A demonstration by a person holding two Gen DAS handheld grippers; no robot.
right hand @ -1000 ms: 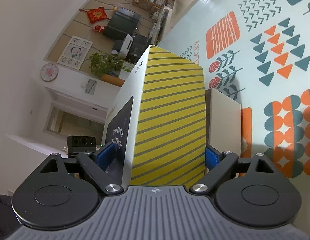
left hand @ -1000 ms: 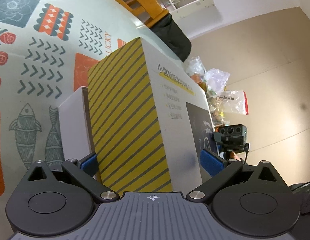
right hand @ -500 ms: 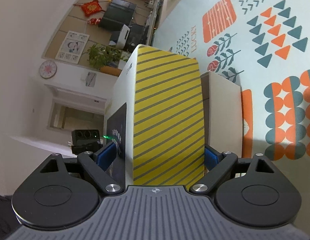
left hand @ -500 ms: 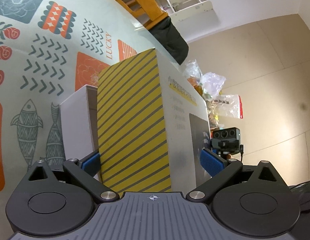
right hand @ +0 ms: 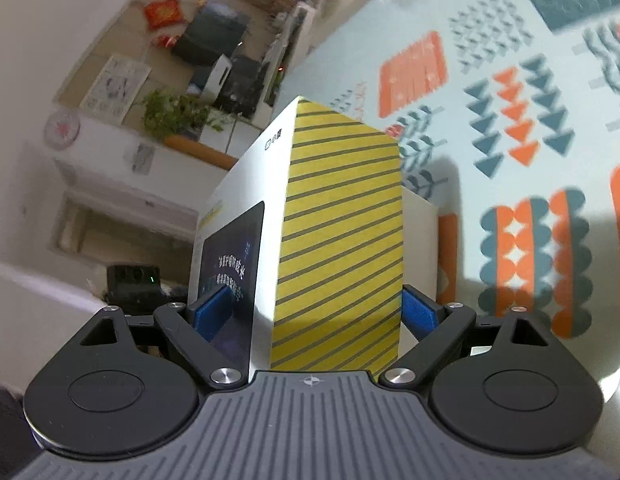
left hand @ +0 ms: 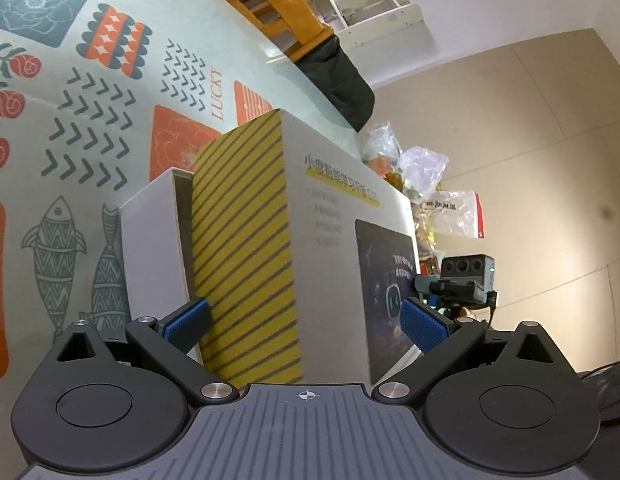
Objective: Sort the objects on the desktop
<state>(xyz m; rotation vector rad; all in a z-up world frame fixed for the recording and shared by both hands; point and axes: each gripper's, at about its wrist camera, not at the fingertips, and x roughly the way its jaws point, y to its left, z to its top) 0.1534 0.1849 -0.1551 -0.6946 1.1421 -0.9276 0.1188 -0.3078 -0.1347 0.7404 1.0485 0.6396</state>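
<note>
Here both left gripper [left hand: 306, 326] and right gripper [right hand: 315, 308] clamp striped box [left hand: 246, 240]; white box [left hand: 154, 248] beside, perhaps touching.

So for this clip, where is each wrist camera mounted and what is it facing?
Left wrist: on the left gripper, looking along its fingers at one striped end of the yellow-striped box; blue pads flank it.
Right wrist: on the right gripper, facing the opposite striped end; blue pads flank it.
Shared: that box, the white box beside it, the patterned tablecloth.
</note>
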